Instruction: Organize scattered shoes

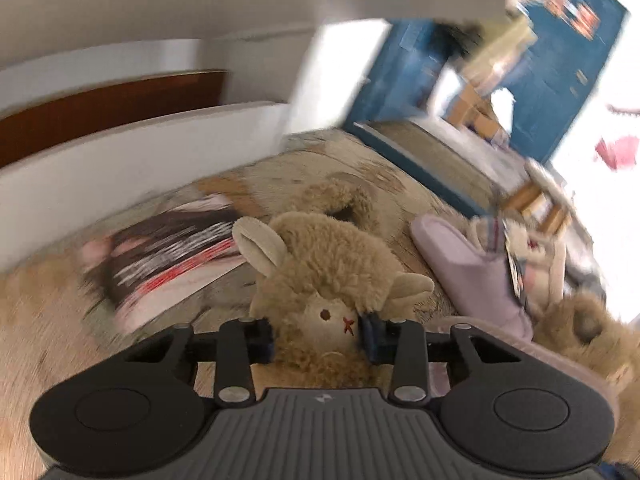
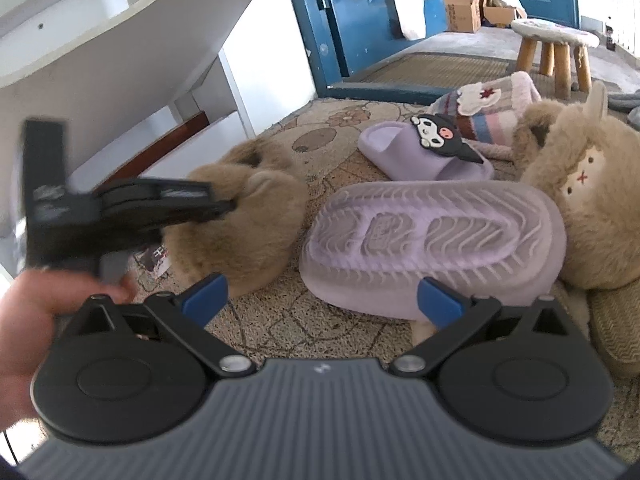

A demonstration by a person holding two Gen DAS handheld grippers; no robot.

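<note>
A brown plush slipper with an animal face (image 1: 320,280) lies on the patterned rug (image 2: 320,328). My left gripper (image 1: 318,340) is shut on it, pads pressed into the fur on both sides of the face. The right wrist view shows that gripper (image 2: 224,204) blurred, biting the same slipper (image 2: 240,240). My right gripper (image 2: 320,300) stands open just before an overturned purple slide (image 2: 432,232), touching nothing. Its mate, a purple slide with a cartoon charm (image 2: 424,152), sits upright behind. The second brown plush slipper (image 2: 580,200) lies at the right, and a striped plush slipper (image 2: 492,112) further back.
A white shoe rack (image 2: 120,40) stands at the left, a blue door (image 2: 352,20) behind it. A wooden stool (image 2: 556,44) and cardboard boxes (image 2: 464,8) are at the back right. A printed leaflet (image 1: 172,256) lies on the rug. A person's hand (image 2: 24,320) holds the left gripper.
</note>
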